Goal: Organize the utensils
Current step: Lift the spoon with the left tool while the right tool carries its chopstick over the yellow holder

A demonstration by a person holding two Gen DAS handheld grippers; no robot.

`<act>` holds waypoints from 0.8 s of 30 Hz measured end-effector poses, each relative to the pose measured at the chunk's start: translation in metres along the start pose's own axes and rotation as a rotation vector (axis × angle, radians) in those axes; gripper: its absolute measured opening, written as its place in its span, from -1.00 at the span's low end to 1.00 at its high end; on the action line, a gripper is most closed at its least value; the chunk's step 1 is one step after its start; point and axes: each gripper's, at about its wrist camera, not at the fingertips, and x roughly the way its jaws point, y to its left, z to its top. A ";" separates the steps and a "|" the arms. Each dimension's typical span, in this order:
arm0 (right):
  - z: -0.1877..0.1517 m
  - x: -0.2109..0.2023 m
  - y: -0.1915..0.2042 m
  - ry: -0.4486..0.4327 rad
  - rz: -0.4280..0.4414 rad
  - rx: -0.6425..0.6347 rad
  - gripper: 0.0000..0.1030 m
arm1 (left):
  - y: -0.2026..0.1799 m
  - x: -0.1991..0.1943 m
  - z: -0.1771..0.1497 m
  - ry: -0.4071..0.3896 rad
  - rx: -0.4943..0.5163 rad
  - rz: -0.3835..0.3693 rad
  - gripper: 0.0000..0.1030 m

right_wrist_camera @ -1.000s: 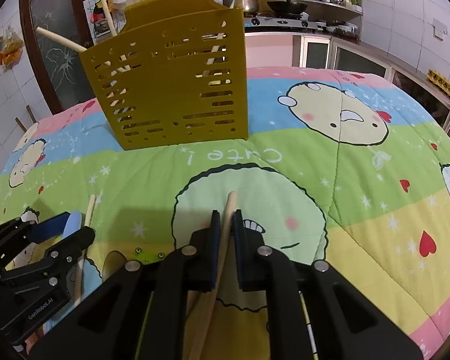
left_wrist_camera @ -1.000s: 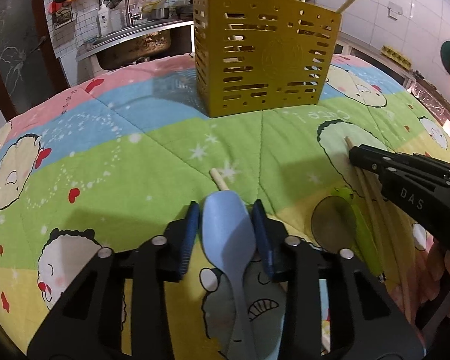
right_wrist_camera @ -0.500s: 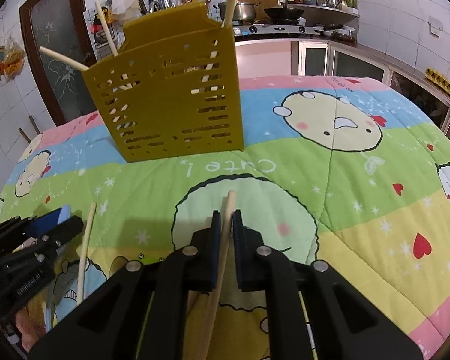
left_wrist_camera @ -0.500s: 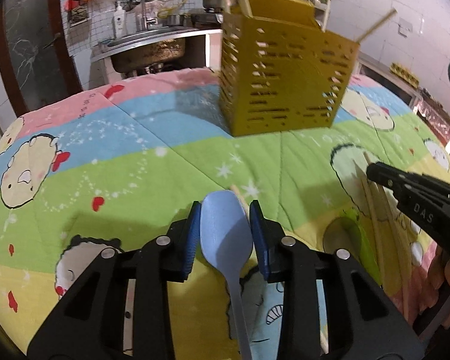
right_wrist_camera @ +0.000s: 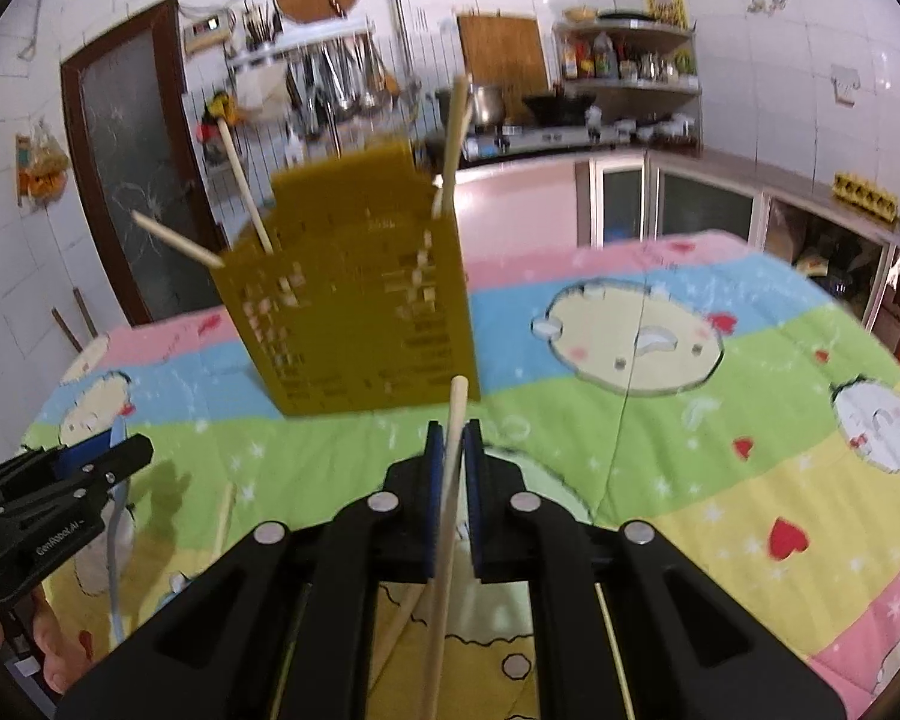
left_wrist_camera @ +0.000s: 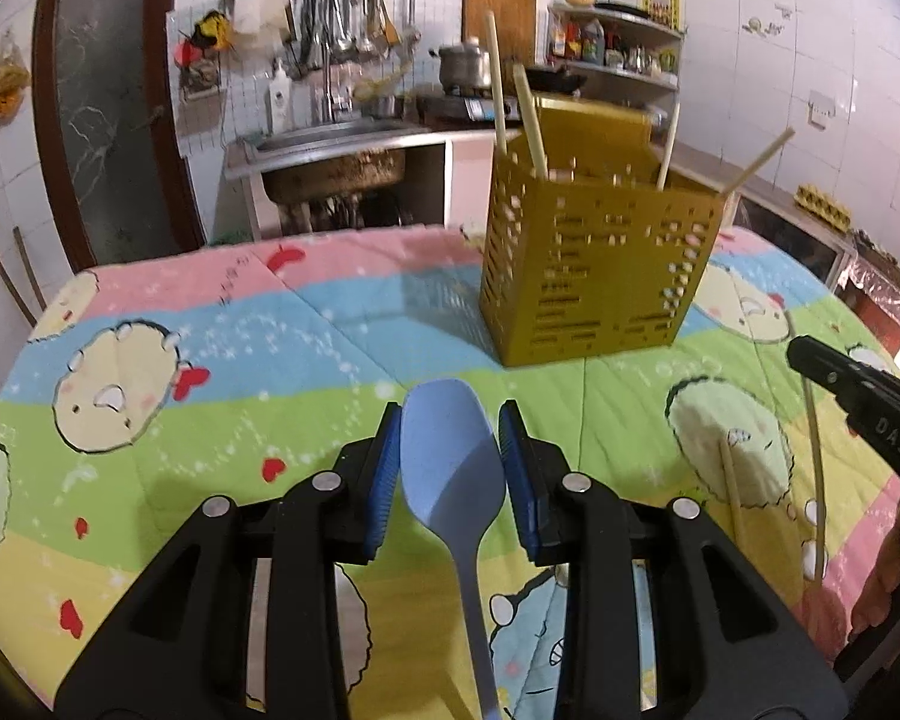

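A light blue plastic spoon [left_wrist_camera: 450, 456] is held bowl-forward, lifted above the quilt, with my left gripper [left_wrist_camera: 450, 462] shut on it. That gripper [right_wrist_camera: 129, 459] also shows at the left edge of the right wrist view. My right gripper [right_wrist_camera: 453, 459] is shut on a wooden chopstick [right_wrist_camera: 453, 450] whose tip pokes out ahead of the pads. It appears at the right edge of the left wrist view [left_wrist_camera: 810, 357]. A mustard-yellow perforated utensil holder [left_wrist_camera: 594, 276] [right_wrist_camera: 354, 318] stands further back on the table with several chopsticks leaning in it.
A cartoon-print quilt [left_wrist_camera: 210, 372] covers the table. Loose chopsticks [left_wrist_camera: 729, 480] lie on it at the right, near the right gripper, and another chopstick [right_wrist_camera: 225, 516] lies at the left. A sink, a stove and shelves stand behind the table.
Both grippers have risen off the quilt, carrying the spoon and the chopstick with them, and both views have tipped up toward the holder and the kitchen wall.
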 end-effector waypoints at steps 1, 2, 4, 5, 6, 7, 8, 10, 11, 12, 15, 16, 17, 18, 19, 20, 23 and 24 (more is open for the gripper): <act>0.002 -0.006 0.001 -0.025 0.001 -0.004 -0.87 | 0.000 -0.004 0.001 -0.018 0.001 0.006 -0.39; 0.004 -0.010 0.001 -0.041 0.000 -0.004 -0.87 | 0.000 -0.006 0.002 -0.031 0.002 0.011 -0.39; 0.008 -0.021 0.002 -0.087 0.008 -0.003 -0.87 | 0.000 -0.015 0.005 -0.071 0.004 0.024 -0.39; 0.009 -0.025 0.003 -0.103 0.013 -0.002 -0.87 | 0.000 -0.018 0.006 -0.083 0.005 0.028 -0.39; 0.010 -0.030 0.003 -0.120 0.016 -0.002 -0.87 | 0.000 -0.022 0.008 -0.101 0.004 0.031 -0.39; 0.012 -0.036 0.004 -0.144 0.016 -0.004 -0.87 | 0.000 -0.025 0.008 -0.113 0.002 0.032 -0.39; 0.012 -0.039 0.005 -0.155 0.013 -0.009 -0.87 | 0.001 -0.028 0.009 -0.124 0.000 0.031 -0.39; 0.013 -0.041 0.007 -0.158 0.001 -0.028 -0.87 | 0.002 -0.031 0.010 -0.136 0.001 0.032 -0.39; 0.013 -0.039 0.006 -0.142 -0.002 -0.034 -0.87 | 0.002 -0.031 0.010 -0.132 0.004 0.034 -0.39; 0.012 -0.033 0.005 -0.118 0.000 -0.032 -0.87 | 0.002 -0.029 0.010 -0.125 0.002 0.033 -0.39; 0.006 -0.008 0.001 -0.026 -0.017 -0.041 -0.86 | 0.006 -0.022 0.008 -0.102 -0.010 0.031 -0.39; 0.003 0.002 -0.001 -0.004 -0.033 -0.042 -0.85 | 0.007 -0.021 0.007 -0.095 -0.014 0.029 -0.39; 0.000 0.009 -0.003 0.017 -0.048 -0.044 -0.85 | 0.009 -0.018 0.007 -0.088 -0.022 0.026 -0.39; -0.002 0.018 -0.004 0.050 -0.064 -0.047 -0.84 | 0.011 -0.017 0.007 -0.084 -0.028 0.026 -0.39; -0.003 0.027 -0.007 0.079 -0.071 -0.044 -0.80 | 0.013 -0.015 0.007 -0.077 -0.035 0.025 -0.39; -0.004 0.032 -0.008 0.095 -0.075 -0.039 -0.74 | 0.015 -0.013 0.007 -0.072 -0.039 0.025 -0.39; -0.007 0.046 -0.010 0.133 -0.092 -0.031 -0.12 | 0.021 -0.007 0.007 -0.053 -0.059 0.024 -0.39; -0.008 0.050 -0.010 0.145 -0.096 -0.038 -0.13 | 0.022 -0.005 0.006 -0.048 -0.062 0.025 -0.38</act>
